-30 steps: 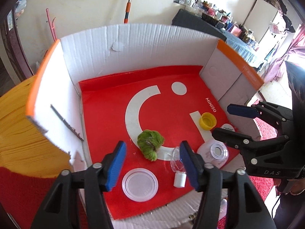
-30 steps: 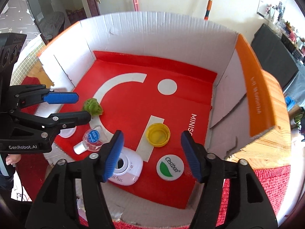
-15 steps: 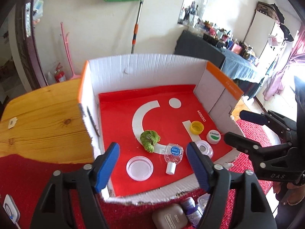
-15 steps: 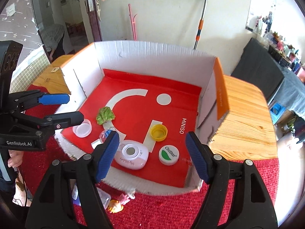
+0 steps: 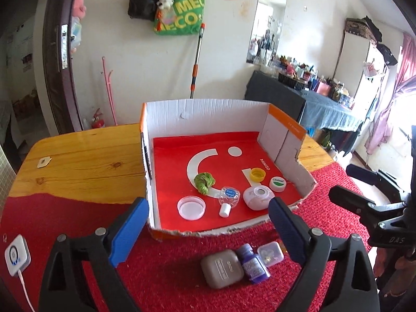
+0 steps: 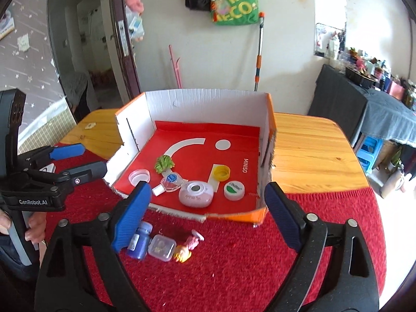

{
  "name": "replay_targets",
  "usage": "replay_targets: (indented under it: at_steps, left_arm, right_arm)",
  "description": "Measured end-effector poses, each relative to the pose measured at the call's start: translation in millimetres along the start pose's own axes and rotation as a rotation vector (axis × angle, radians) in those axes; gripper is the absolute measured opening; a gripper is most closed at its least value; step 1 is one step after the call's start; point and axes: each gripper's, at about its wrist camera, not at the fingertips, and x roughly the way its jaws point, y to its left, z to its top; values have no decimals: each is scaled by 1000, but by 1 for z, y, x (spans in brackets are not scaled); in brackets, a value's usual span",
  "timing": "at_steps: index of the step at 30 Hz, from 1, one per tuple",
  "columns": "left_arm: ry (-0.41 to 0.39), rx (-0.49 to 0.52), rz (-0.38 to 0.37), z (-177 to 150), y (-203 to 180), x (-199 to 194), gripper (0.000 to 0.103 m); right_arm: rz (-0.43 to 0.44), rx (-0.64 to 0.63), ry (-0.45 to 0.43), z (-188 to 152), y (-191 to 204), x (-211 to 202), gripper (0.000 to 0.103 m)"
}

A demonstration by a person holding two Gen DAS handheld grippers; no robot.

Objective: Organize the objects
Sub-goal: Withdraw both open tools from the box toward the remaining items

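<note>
An open cardboard box [image 5: 208, 114] with a red liner holds a green toy [image 5: 204, 182], a clear lid [image 5: 191, 207], a small clear bottle [image 5: 228, 197], a pink-white round case [image 5: 258, 197], a yellow cap [image 5: 258, 174] and a white cap [image 5: 277, 183]. On the red cloth in front of it lie a grey case [image 5: 222, 268], a purple bottle [image 5: 252, 262], a tiny clear box [image 5: 270, 252] and a small doll [image 6: 186, 248]. My left gripper [image 5: 208, 231] and right gripper [image 6: 208, 215] hover before the box's front edge. Both sets of jaws are opening, with nothing held between them.
The box [image 6: 208, 106] stands on a wooden table [image 5: 85, 161] half covered by a red cloth [image 5: 169, 273]. A white device with a cable [image 5: 17, 256] lies at the near left. A hand [image 6: 33, 231] holds the left gripper [image 6: 92, 158].
Both grippers have drawn back and up out of the box, and their jaws have spread wider. The items on the cloth in front of the box have come into view.
</note>
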Motion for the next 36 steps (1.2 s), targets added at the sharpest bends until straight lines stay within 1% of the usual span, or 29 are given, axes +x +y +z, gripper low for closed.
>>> replay_targets:
  at_steps: [3, 7, 8, 12, 16, 23, 27, 30, 36]
  left_arm:
    - [-33, -4, 14, -9, -3, -10, 99]
    - [-83, 4, 63, -24, -9, -22, 101]
    - [-90, 6, 71, -28, -10, -24, 103]
    - [-91, -4, 77, -45, -12, -24, 103]
    - [-58, -28, 79, -62, -9, -17, 103]
    - [53, -68, 72, -92, -3, 12, 103]
    - [81, -63, 75, -97, -4, 20, 103]
    - [98, -54, 71, -96, -5, 24, 103]
    - [153, -38, 56, -92, -6, 37, 103]
  right_arm:
    - [-24, 0, -26, -11, 3, -13, 92]
    - [-43, 2, -64, -26, 6, -26, 93]
    - [-44, 5, -70, -30, 7, -28, 94]
    - [-55, 11, -82, -46, 11, -31, 97]
    - [-57, 19, -77, -63, 13, -26, 97]
    - [-50, 42, -31, -92, 15, -4, 97]
    - [-40, 56, 9, -100, 13, 8, 97]
    - [-43, 51, 23, -102, 14, 13, 97]
    - [-48, 47, 72, -97, 10, 29, 97]
